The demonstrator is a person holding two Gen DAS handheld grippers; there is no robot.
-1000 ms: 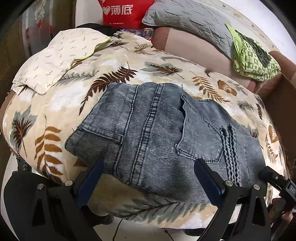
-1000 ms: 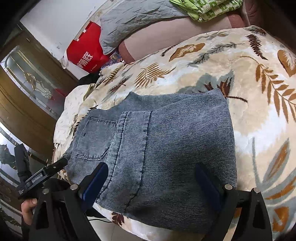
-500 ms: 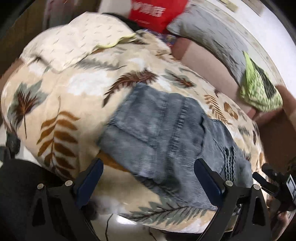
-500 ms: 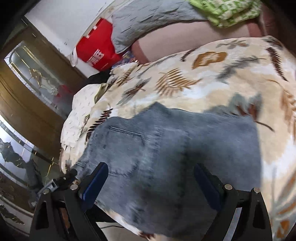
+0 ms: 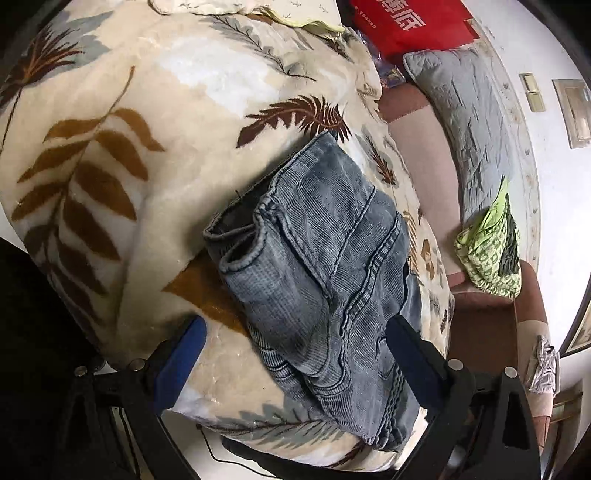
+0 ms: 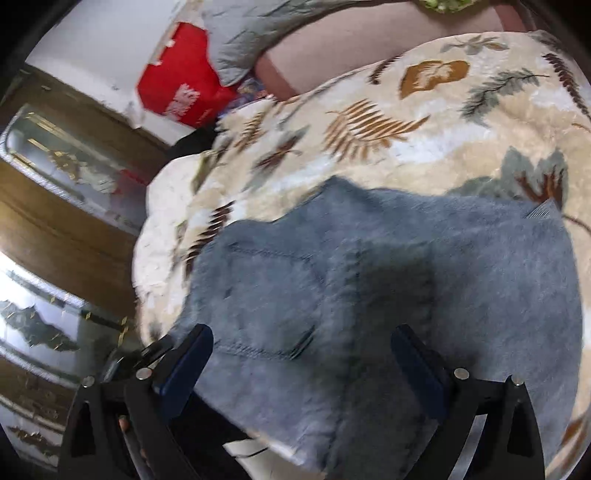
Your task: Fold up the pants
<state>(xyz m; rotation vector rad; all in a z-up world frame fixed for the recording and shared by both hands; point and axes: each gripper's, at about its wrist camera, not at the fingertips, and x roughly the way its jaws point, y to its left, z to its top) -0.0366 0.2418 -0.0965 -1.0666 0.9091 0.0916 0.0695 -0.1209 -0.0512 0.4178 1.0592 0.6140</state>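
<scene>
The grey-blue denim pants (image 5: pixel 325 266) lie folded into a compact stack on the leaf-print blanket (image 5: pixel 110 155), near its front edge. They also show in the right wrist view (image 6: pixel 388 295), blurred, with a back pocket facing up. My left gripper (image 5: pixel 295 350) is open and empty, above the near end of the stack. My right gripper (image 6: pixel 301 358) is open and empty, above the pants' near edge. Neither gripper holds any cloth.
A grey pillow (image 5: pixel 472 122), a red bag (image 5: pixel 406 26) and a folded green cloth (image 5: pixel 491 251) lie along the brown headboard at the back. A cream pillow (image 6: pixel 166 206) lies at the blanket's left end. A wooden mirrored cabinet (image 6: pixel 55 192) stands at the left.
Both grippers have swung and tilted, the left view turning left and the right view tilting downward over the pants. The pants have stayed folded on the blanket. Both grippers remain open.
</scene>
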